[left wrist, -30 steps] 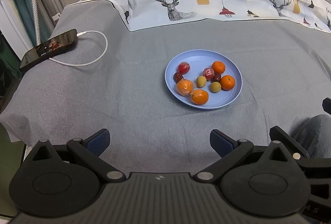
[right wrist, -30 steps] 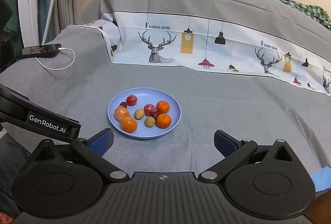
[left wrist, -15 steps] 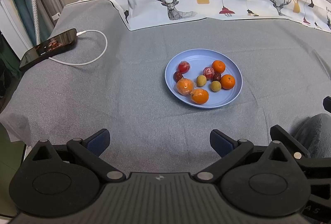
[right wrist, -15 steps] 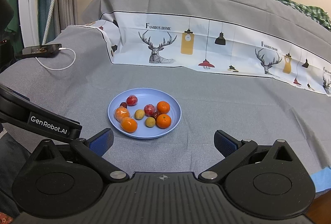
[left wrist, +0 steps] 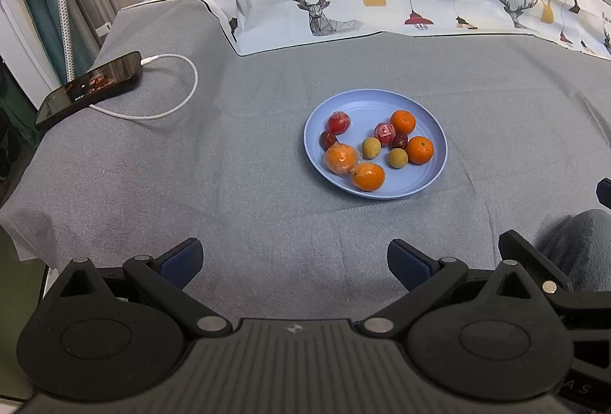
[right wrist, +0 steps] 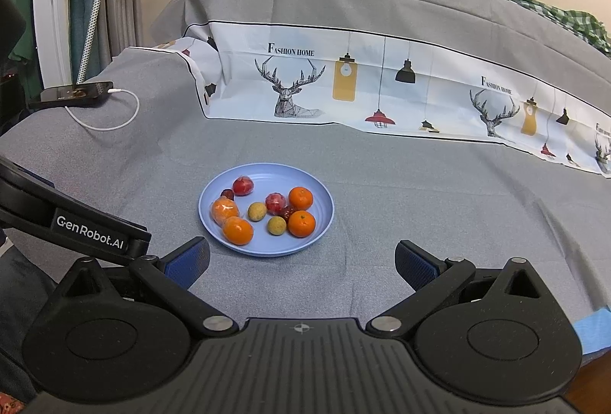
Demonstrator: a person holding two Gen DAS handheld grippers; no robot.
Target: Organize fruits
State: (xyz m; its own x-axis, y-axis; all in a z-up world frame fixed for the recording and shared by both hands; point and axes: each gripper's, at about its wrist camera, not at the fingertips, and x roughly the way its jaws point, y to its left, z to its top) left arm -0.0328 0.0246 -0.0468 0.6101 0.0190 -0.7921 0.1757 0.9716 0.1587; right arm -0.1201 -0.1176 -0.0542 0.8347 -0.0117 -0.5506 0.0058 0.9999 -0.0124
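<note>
A light blue plate [left wrist: 433, 169] [right wrist: 324, 227] lies on the grey cloth and holds several small fruits: oranges [left wrist: 419, 149] [right wrist: 238, 230], red wrapped fruits [left wrist: 339, 122] [right wrist: 243, 185], yellow-green round fruits [left wrist: 371, 148] [right wrist: 257, 211] and dark red ones [left wrist: 328, 139]. My left gripper [left wrist: 294, 259] is open, empty, and well short of the plate. My right gripper [right wrist: 301, 261] is open too, just in front of the plate's near rim, holding nothing. The left gripper's body [right wrist: 91, 230] shows at the left edge of the right wrist view.
A black phone [left wrist: 89, 89] [right wrist: 74, 94] with a white charging cable [left wrist: 183, 97] lies at the cloth's left corner. A white printed deer-pattern sheet [left wrist: 382, 5] [right wrist: 362, 85] drapes along the back. A person's grey-clad knee [left wrist: 580, 246] is at the right.
</note>
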